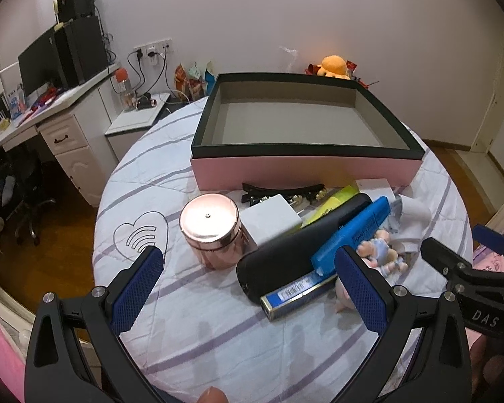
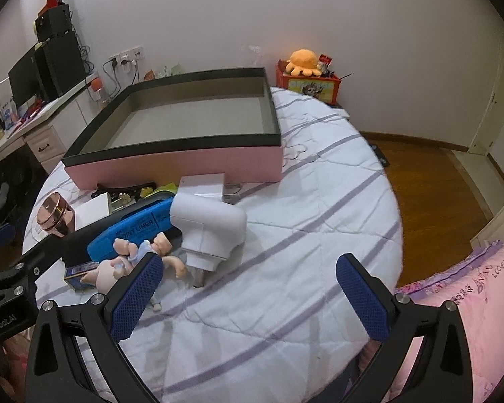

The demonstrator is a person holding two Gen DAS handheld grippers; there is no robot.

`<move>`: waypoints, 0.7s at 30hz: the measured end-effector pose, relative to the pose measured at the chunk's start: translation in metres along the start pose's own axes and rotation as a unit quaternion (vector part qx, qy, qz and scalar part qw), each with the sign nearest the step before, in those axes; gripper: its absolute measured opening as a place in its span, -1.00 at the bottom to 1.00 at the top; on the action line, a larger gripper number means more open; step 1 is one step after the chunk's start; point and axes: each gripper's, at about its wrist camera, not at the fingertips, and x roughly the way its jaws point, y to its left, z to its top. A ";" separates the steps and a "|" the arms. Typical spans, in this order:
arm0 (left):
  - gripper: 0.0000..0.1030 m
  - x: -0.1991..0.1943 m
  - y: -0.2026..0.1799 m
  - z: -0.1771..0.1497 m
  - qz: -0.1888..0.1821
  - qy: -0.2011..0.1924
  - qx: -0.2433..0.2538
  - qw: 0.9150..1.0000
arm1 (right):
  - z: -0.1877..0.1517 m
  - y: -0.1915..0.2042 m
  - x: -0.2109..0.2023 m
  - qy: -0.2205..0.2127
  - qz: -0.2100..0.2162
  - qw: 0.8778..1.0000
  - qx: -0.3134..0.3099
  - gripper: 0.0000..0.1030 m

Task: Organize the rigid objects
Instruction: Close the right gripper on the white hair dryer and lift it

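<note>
A pink box with a black rim (image 1: pixel 302 171) (image 2: pixel 171 168) stands open and empty on the striped bedspread. In front of it lies a pile: a rose-gold jar (image 1: pixel 211 228) (image 2: pixel 53 213), a white cube (image 1: pixel 270 216), a black case (image 1: pixel 295 248), a blue marker (image 1: pixel 352 231) (image 2: pixel 131 228), a blue-and-gold tube box (image 1: pixel 295 294), a small doll (image 1: pixel 381 252) (image 2: pixel 134 258), a black hair clip (image 1: pixel 282 189) and a white plug-shaped device (image 2: pixel 208 225). My left gripper (image 1: pixel 248 277) is open above the jar and case. My right gripper (image 2: pixel 248 282) is open, right of the doll.
A white desk (image 1: pixel 60 134) with a monitor and speakers stands at the left. A nightstand (image 1: pixel 141 117) is beside the bed. An orange plush (image 2: pixel 304 62) sits on a red box by the wall. A pink pillow (image 2: pixel 470 302) lies at the right. Wooden floor (image 2: pixel 430 184) surrounds the bed.
</note>
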 end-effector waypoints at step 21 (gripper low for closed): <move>1.00 0.043 0.009 0.031 -0.005 0.038 0.006 0.999 | 0.022 0.006 0.064 0.087 0.031 0.995 0.020 0.31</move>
